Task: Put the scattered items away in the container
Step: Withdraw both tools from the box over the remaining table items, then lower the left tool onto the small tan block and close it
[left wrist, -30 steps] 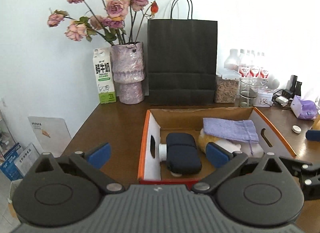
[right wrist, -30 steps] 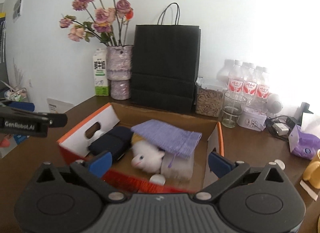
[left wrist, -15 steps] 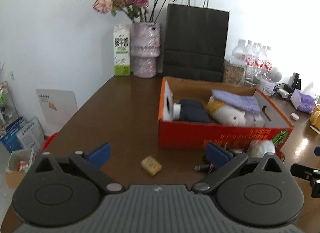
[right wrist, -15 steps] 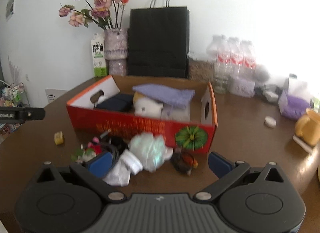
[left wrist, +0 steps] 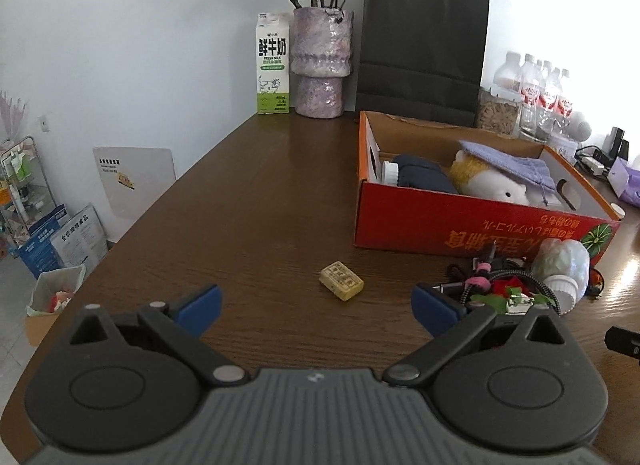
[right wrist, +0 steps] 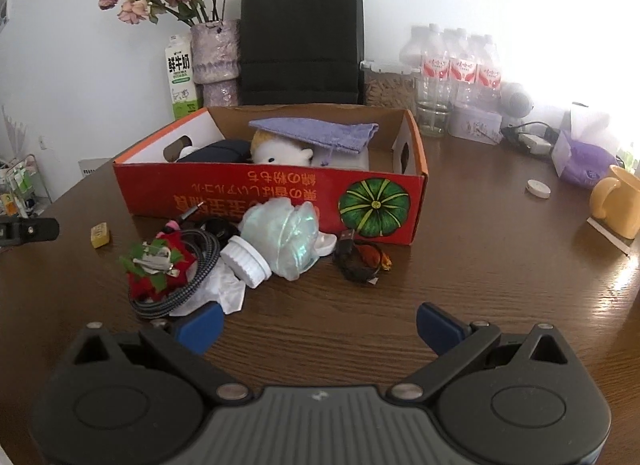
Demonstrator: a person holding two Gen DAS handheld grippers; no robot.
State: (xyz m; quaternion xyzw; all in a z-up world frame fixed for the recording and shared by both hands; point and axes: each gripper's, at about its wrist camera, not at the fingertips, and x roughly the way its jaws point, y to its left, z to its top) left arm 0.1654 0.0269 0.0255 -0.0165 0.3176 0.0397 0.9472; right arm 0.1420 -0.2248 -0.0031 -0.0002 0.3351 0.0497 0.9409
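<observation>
My left gripper (left wrist: 316,305) hovers low over the brown wooden table (left wrist: 248,201), its blue-padded jaws spread wide with nothing between them. Just ahead of it lies a small yellow rectangular block (left wrist: 341,280), alone on the wood and apart from everything else.

To the right of the block sits the clutter pile, close against the front wall of the box: a red and green felt ornament (right wrist: 158,265) wrapped by a grey braided cable (right wrist: 188,285), crumpled white paper (right wrist: 228,289), a white ribbed screw cap (right wrist: 246,259) attached to a pale green translucent plastic bundle (right wrist: 286,231), and a dark tangle with an orange piece (right wrist: 362,257) furthest right.

Behind the pile stands the container, an open red cardboard box with an orange rim and a pumpkin print (right wrist: 264,195). Inside it, left to right: a white cylindrical item (left wrist: 390,172) against the left wall, a dark navy pouch (left wrist: 424,177), a white and yellow plush toy (left wrist: 490,181) and a lilac drawstring cloth bag (right wrist: 316,131) draped over the toy.

My right gripper (right wrist: 318,325) hovers before the pile, jaws likewise wide apart and holding nothing; its left pad is just beside the crumpled paper.

At far right, on the table, stand a small white round lid (right wrist: 538,188) and a yellow mug (right wrist: 618,203).
</observation>
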